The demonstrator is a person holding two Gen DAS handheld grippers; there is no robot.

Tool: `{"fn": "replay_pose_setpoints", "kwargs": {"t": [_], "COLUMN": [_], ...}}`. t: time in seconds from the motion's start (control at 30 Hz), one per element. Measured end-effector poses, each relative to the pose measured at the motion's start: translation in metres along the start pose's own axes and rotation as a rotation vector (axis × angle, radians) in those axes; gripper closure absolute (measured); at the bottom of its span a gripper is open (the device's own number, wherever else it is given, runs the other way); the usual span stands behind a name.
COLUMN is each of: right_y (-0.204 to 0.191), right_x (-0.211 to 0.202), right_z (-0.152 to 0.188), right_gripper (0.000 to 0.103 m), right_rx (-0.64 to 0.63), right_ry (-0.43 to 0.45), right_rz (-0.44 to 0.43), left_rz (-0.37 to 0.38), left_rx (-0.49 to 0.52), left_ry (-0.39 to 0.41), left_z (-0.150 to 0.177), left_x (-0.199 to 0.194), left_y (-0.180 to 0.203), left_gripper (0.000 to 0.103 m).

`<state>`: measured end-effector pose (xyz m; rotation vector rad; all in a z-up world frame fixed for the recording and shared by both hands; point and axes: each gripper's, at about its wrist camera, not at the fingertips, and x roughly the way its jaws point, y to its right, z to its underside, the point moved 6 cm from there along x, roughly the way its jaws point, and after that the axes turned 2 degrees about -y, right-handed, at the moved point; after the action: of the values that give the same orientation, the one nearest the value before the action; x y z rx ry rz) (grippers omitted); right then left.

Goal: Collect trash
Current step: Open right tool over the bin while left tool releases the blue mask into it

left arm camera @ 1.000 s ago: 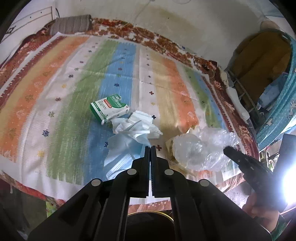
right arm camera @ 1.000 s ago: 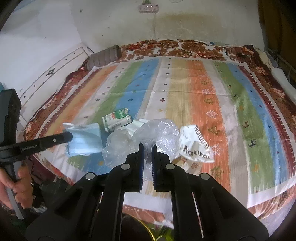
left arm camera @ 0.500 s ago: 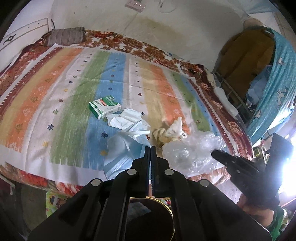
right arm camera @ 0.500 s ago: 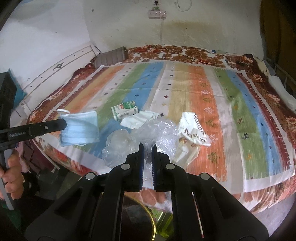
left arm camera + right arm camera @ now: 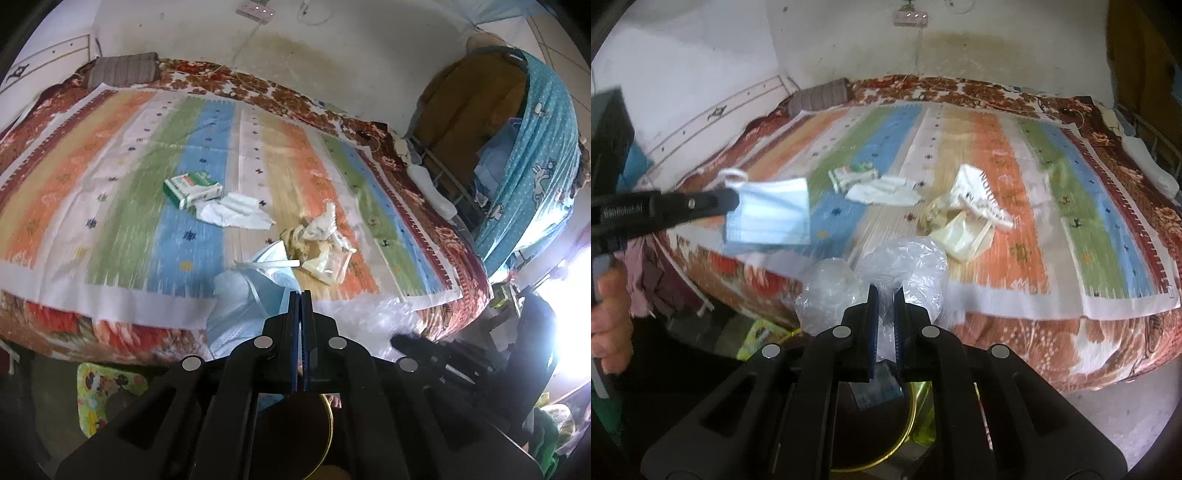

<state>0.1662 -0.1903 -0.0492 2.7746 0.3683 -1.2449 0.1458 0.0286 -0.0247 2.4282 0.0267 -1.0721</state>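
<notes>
My left gripper [image 5: 300,295] is shut on a light blue face mask [image 5: 251,295], held in the air off the bed's front edge; it also shows in the right wrist view [image 5: 768,218]. My right gripper [image 5: 885,291] is shut on a crumpled clear plastic bag [image 5: 901,266]. On the striped bedspread [image 5: 122,206] lie a green and white carton [image 5: 192,186], white tissues [image 5: 232,212] and a crumpled cream printed bag [image 5: 325,243]. A gold-rimmed bin [image 5: 905,435] sits below both grippers.
The bed fills the middle of both views, with a grey pillow [image 5: 123,72] at its far end. A blue patterned curtain [image 5: 532,155] and a rack stand to the right. A colourful mat [image 5: 99,387] lies on the floor by the bed.
Both grippers have pulled back from the bed with the mask and the plastic bag, and now hang beyond its front edge above the bin. The cream bag on the bedspread is uncovered.
</notes>
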Motion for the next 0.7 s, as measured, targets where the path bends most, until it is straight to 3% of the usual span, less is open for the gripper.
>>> {"fn": "replay_pose_setpoints", "kwargs": {"t": [0.17,0.47,0.7], "right_y": [-0.017,-0.025,-0.030], "right_x": [0.006,0.018,0.029], "right_z": [0.022,0.058,0.079], "right_gripper": [0.097,0.097,0.097], "right_rx": [-0.024,-0.012,-0.011], "right_ry": [-0.038,-0.121,-0.186], "right_rz": [0.002,0.007,0.036], "left_rz": [0.000,-0.096,-0.090], "left_rx": [-0.033,-0.062,-0.070], "left_ry": [-0.022,-0.103,-0.182], "left_z": [0.021,0.066,0.091], "left_x": [-0.001,0.022,0.039], "left_y": [-0.002,-0.008,-0.004], "left_gripper": [0.103,0.103,0.103]}}
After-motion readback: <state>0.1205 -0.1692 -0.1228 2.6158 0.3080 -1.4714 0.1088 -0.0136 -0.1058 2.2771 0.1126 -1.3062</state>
